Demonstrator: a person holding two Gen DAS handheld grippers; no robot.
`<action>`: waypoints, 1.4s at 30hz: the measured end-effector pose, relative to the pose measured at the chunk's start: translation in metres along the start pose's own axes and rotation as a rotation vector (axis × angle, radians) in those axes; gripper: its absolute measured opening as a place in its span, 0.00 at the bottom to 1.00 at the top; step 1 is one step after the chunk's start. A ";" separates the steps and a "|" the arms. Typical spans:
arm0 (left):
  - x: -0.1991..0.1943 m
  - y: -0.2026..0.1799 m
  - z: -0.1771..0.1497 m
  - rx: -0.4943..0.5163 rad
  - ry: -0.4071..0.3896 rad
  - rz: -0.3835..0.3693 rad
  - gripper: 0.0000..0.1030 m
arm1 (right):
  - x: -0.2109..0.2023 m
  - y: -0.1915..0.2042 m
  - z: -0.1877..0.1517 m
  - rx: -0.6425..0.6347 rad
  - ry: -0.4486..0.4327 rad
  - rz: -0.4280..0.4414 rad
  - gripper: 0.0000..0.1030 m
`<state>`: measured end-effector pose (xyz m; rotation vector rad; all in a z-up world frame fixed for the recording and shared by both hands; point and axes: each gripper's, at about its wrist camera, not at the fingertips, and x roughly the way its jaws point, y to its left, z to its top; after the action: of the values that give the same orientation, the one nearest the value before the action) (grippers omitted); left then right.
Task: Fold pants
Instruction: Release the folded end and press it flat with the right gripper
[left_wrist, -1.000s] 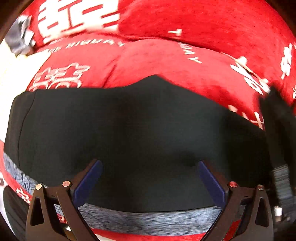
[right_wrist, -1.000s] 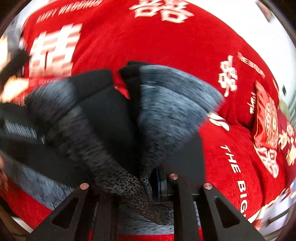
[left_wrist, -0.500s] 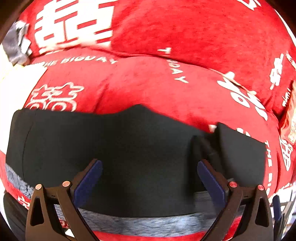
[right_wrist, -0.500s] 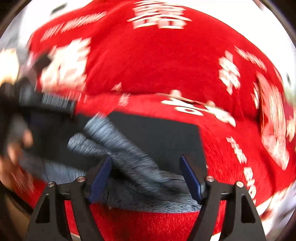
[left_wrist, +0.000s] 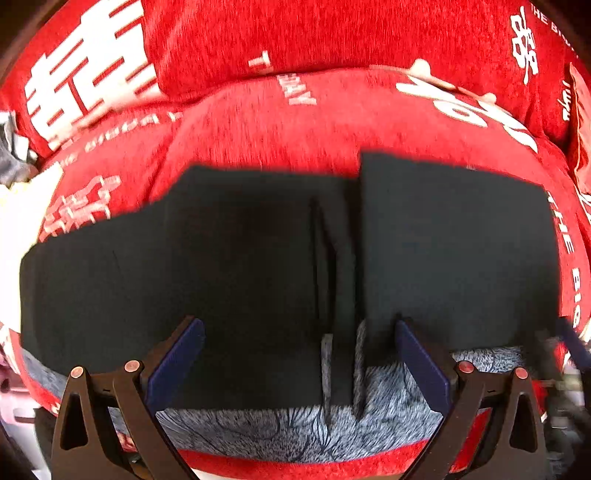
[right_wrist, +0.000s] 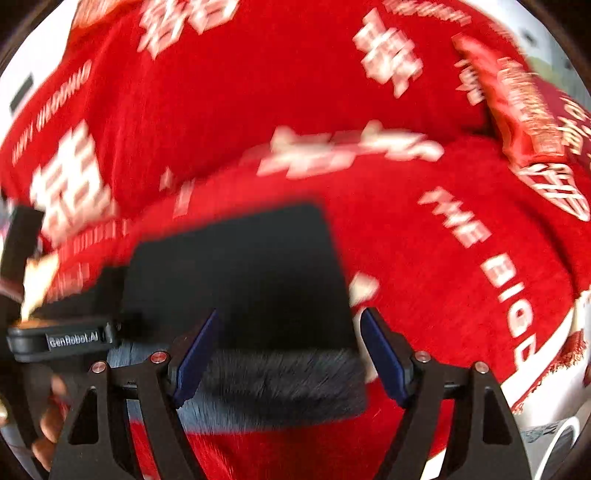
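pants (left_wrist: 258, 266) black, smooth, folded flat, fuzzy grey lining edge, plush red blanket (left_wrist: 332, 122), left claw (left_wrist: 299, 354) and right claw (right_wrist: 286, 350) both spread apart

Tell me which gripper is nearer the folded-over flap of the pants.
Right. The right gripper hangs open with the folded flap between its fingers. The left gripper hangs open over the pants' middle, the flap to its right.

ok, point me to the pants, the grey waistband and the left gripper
pants (left_wrist: 236, 280): left wrist view, flat black panel.
grey waistband (left_wrist: 280, 424): left wrist view, strip along the near edge.
left gripper (left_wrist: 299, 362): left wrist view, midway between its open fingertips.
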<state>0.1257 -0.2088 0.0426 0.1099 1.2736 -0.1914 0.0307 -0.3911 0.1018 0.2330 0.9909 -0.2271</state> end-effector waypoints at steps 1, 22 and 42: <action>0.000 0.003 -0.006 -0.005 -0.007 -0.011 1.00 | 0.007 0.002 -0.006 -0.023 0.030 -0.023 0.79; 0.004 0.009 -0.023 -0.037 -0.038 -0.073 1.00 | 0.086 0.032 0.082 -0.071 0.095 -0.152 1.00; -0.014 0.118 -0.042 -0.218 -0.064 0.067 1.00 | 0.064 0.103 0.043 -0.127 0.095 -0.082 1.00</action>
<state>0.1059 -0.0845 0.0406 -0.0404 1.2178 0.0022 0.1291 -0.3114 0.0801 0.0879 1.1066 -0.2285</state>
